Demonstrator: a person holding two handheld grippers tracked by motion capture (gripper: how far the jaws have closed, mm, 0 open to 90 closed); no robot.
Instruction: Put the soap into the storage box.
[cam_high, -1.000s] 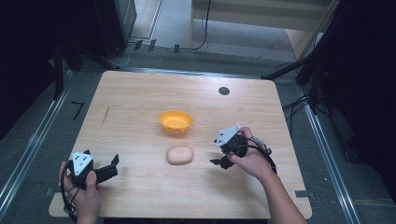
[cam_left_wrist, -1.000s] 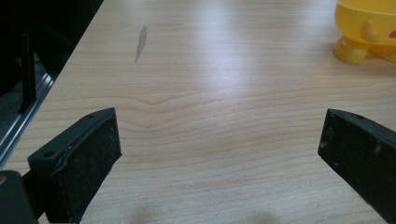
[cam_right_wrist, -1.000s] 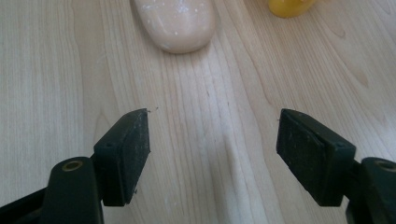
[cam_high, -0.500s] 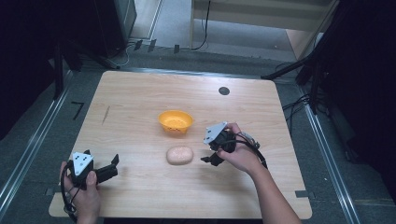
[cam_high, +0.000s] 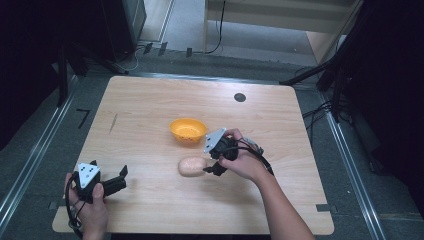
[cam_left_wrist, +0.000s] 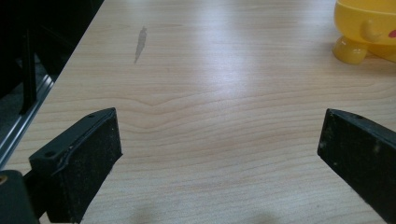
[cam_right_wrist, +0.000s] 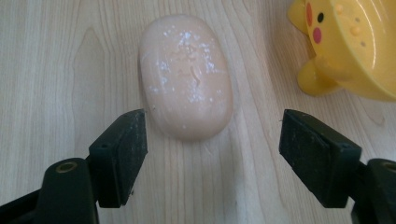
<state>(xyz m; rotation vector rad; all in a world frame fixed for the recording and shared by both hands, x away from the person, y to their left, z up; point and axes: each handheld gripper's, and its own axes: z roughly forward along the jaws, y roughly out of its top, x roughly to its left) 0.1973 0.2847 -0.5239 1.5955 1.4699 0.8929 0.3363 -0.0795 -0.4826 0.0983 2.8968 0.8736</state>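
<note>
- Soap bar (cam_right_wrist: 187, 77): one, pale pink, flat on table (cam_high: 150, 105) near its middle, just beside yellow dish (cam_high: 188, 130).
- Right gripper (cam_right_wrist: 212, 154): jaws spread, at the bar's near end; best advanced to straddle the middle before closing.
- Left gripper (cam_left_wrist: 219, 154): released, over bare wood.
- Count: one bar, one dish, two grippers.

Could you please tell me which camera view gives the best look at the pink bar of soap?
The right gripper view: the pink bar of soap lies large and sharp on the table, just ahead of the open jaws, with white specks on its top. In the high view it is a small, pale oval beside the right gripper.
</note>
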